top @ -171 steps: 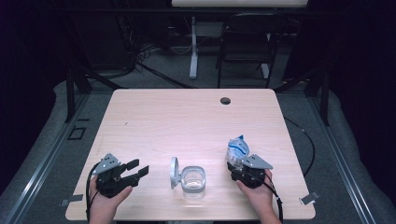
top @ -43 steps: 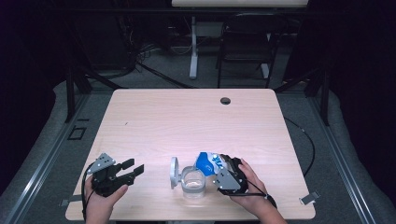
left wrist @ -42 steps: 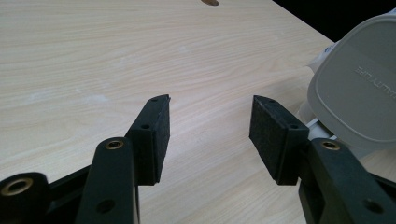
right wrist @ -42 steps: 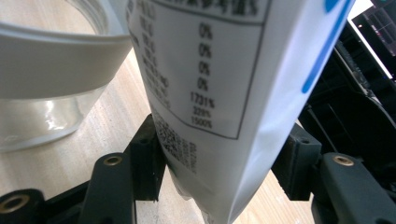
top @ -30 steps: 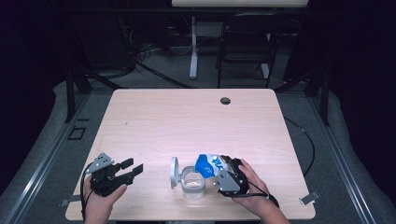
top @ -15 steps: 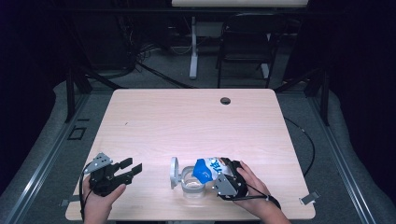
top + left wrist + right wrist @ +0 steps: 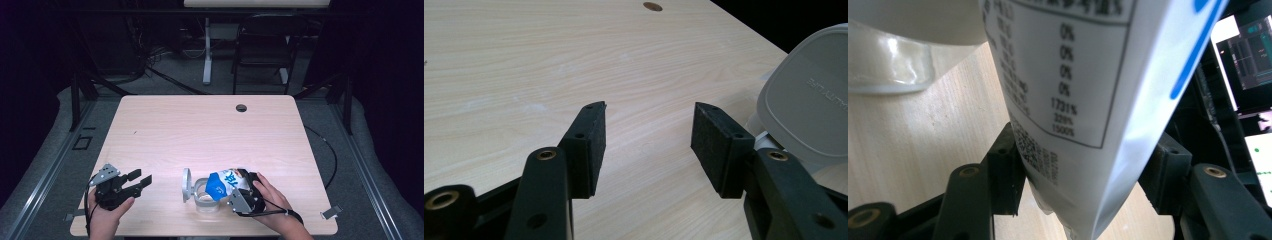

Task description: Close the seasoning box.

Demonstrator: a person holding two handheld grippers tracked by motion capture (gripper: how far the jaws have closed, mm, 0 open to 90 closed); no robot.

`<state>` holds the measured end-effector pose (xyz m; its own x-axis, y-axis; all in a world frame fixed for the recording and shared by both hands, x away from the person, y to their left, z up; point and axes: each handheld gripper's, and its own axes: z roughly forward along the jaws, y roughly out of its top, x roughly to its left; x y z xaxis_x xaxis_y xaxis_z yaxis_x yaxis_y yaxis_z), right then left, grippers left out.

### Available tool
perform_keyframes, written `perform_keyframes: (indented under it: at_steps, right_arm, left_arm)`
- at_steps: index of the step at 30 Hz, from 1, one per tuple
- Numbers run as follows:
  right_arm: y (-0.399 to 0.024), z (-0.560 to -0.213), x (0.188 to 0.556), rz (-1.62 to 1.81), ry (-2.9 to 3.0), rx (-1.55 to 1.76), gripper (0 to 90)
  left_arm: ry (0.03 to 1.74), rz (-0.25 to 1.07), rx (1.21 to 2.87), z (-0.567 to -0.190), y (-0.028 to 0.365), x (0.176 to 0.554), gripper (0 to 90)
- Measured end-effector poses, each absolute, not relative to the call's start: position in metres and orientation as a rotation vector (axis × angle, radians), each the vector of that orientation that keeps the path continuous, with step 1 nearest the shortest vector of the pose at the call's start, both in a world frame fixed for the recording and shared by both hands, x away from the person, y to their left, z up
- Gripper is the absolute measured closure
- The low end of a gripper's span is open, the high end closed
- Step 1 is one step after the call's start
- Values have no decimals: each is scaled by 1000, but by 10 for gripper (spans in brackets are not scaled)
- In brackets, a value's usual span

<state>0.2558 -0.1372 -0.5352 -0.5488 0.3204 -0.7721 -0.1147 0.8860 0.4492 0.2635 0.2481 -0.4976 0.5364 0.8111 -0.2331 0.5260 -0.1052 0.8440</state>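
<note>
A clear jar (image 7: pixel 204 196) stands near the table's front edge with its hinged grey lid (image 7: pixel 186 183) swung up on its left side. My right gripper (image 7: pixel 244 187) is shut on a blue and white pouch (image 7: pixel 223 183), which is tipped to the left with its top over the jar's mouth. In the right gripper view the pouch (image 7: pixel 1073 100) with its printed table sits between both pads, and the jar (image 7: pixel 890 60) is at the upper left. My left gripper (image 7: pixel 139 181) rests open at the front left, nothing between its pads (image 7: pixel 589 142); the grey lid (image 7: pixel 809 105) shows at its right.
A round dark cable hole (image 7: pixel 241 108) is set in the far part of the wooden table (image 7: pixel 200 130). A chair (image 7: pixel 260 55) and a stand (image 7: pixel 206 55) are behind the table on the dark floor.
The right gripper carried the pouch from the right side of the table to the jar and tipped it left over the mouth. Over the last second both hands have kept still.
</note>
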Motion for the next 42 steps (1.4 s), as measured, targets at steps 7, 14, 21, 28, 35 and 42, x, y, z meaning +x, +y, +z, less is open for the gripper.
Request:
perform_keyframes:
  at_steps: [7,14,21,28,35,42]
  right_arm:
    - [-137,-535,256,546,2076,128,435]
    - [-136,-534,255,502,2064,108,435]
    - [-135,-533,255,484,2051,85,435]
    - [-135,-532,255,461,2049,68,435]
    - [-135,-531,255,442,2045,42,436]
    - [-135,-530,255,423,2048,34,436]
  left_arm:
    - [1124,352,1771,-497,250,263,486]
    - [1124,351,1771,-497,249,263,486]
    - [1123,354,1765,-498,250,263,486]
    - [1128,351,1766,-499,250,264,486]
    - [1135,350,1768,-500,251,265,486]
    - [1138,353,1761,-500,252,265,486]
